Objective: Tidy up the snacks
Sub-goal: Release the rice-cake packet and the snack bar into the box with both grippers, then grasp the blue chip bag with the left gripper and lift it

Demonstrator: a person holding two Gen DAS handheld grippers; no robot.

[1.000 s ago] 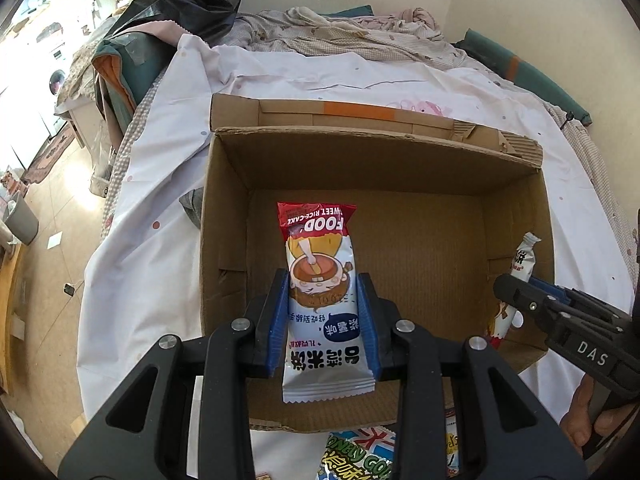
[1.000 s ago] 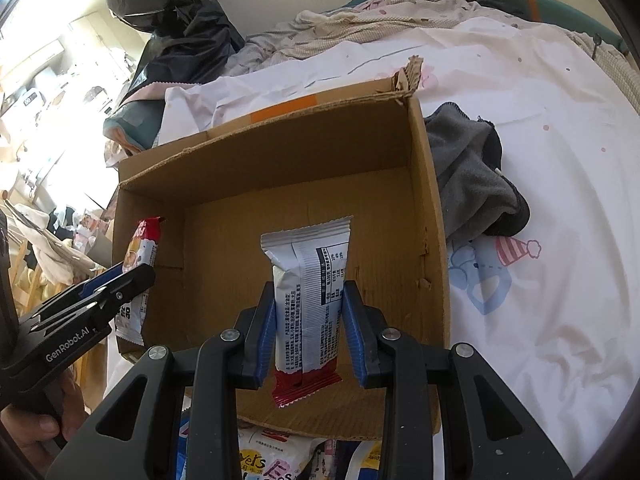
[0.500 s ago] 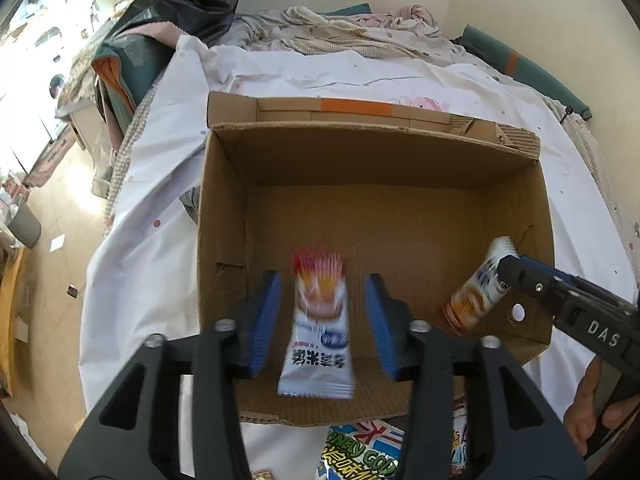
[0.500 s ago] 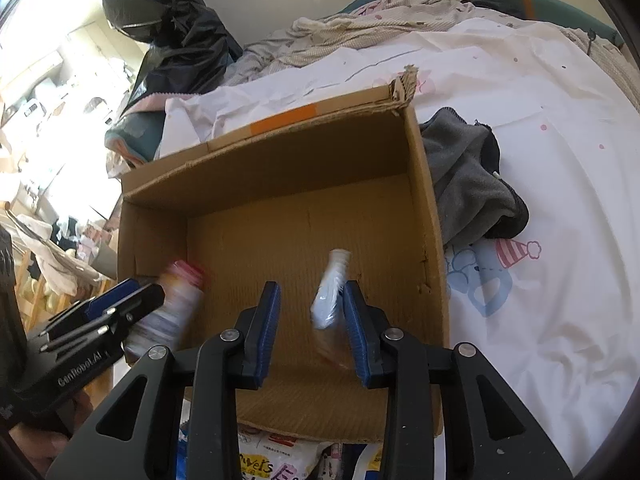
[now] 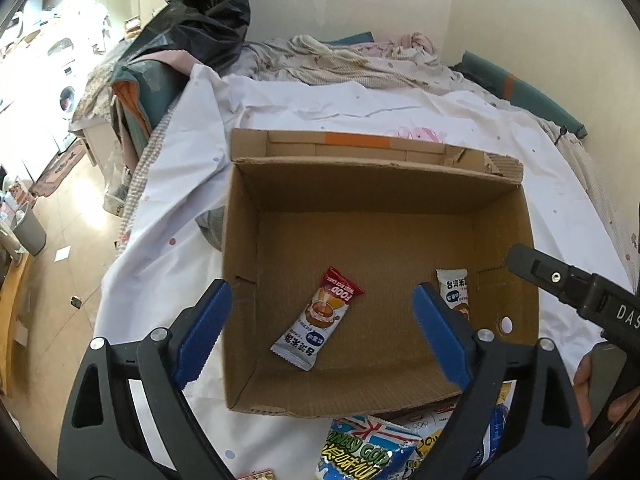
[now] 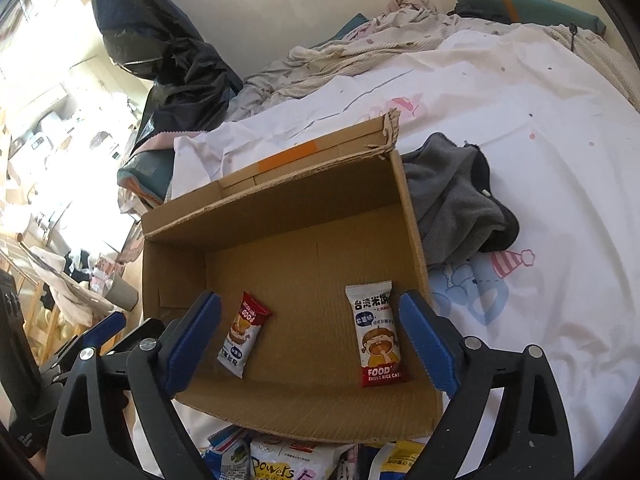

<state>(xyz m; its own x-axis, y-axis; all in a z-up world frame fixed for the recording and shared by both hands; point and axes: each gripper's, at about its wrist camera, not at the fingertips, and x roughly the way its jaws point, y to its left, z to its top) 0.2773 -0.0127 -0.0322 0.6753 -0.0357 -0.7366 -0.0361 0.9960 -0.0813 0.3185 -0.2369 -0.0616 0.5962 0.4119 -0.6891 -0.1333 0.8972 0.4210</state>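
**Inside the box: two packets down, pile still waiting**

Inside the brown cardboard box (image 5: 376, 240), left of centre, lay a red-topped rice-cake packet (image 5: 318, 319); its twin (image 6: 377, 335) rested against the right wall. Left gripper (image 5: 320, 340) and right gripper (image 6: 310, 340) gaped wide, empty. Reaching carelessly for the snack bags (image 5: 362, 456) before the box risked nudging its light front wall.

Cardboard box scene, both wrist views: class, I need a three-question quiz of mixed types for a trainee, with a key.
1. True or false: the left gripper is shut on a snack.
2. How many rice cake packets, the left-hand packet and the right-hand packet, lie on the floor of the cardboard box?
A. one B. two C. four
3. Fill in: beside the box's right wall, on the white sheet, lies a crumpled ____ cloth.

Key: 1 false; 2 B; 3 grey.
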